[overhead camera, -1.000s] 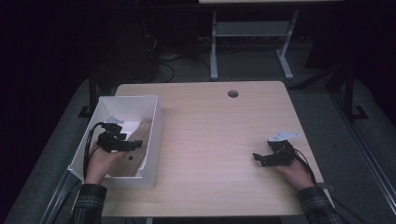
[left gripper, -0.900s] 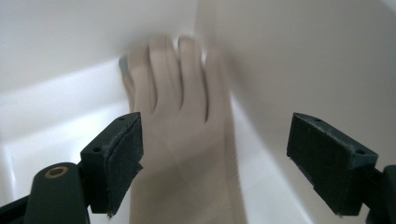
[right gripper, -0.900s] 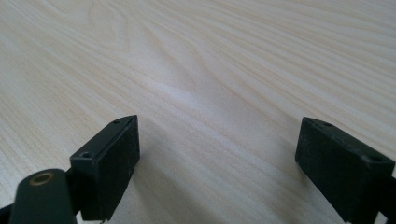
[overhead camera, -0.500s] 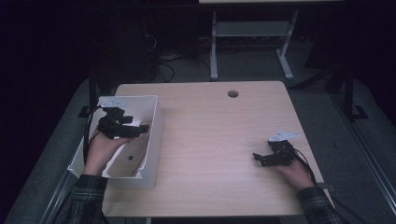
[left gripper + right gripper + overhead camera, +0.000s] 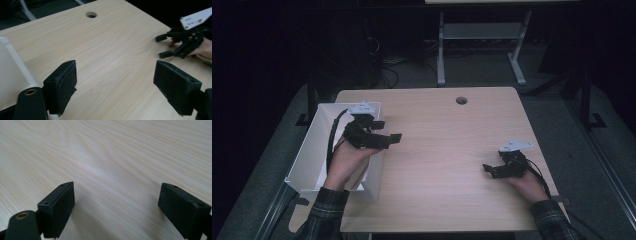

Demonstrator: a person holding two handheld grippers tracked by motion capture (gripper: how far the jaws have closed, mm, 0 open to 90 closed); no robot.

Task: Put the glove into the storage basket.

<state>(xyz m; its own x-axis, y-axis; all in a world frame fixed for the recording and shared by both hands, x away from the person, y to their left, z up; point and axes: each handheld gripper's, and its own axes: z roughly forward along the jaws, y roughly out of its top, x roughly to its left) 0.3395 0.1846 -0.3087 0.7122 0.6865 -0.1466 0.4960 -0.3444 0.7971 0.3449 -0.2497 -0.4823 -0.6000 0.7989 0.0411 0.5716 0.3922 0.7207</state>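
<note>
A bin (image 5: 312,150) sits at the worktop's (image 5: 447,165) left edge. The left tool (image 5: 382,136) hangs over the bin's right wall, jaws apart. The right tool (image 5: 492,170) lies near the right edge, apparently resting on the worktop. A hole (image 5: 461,100) lies far centre.

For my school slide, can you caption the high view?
Two open tools, left over the white bin's edge, right on the table.

White bin (image 5: 307,165) – open-topped, rectangular – at table's left edge
</note>
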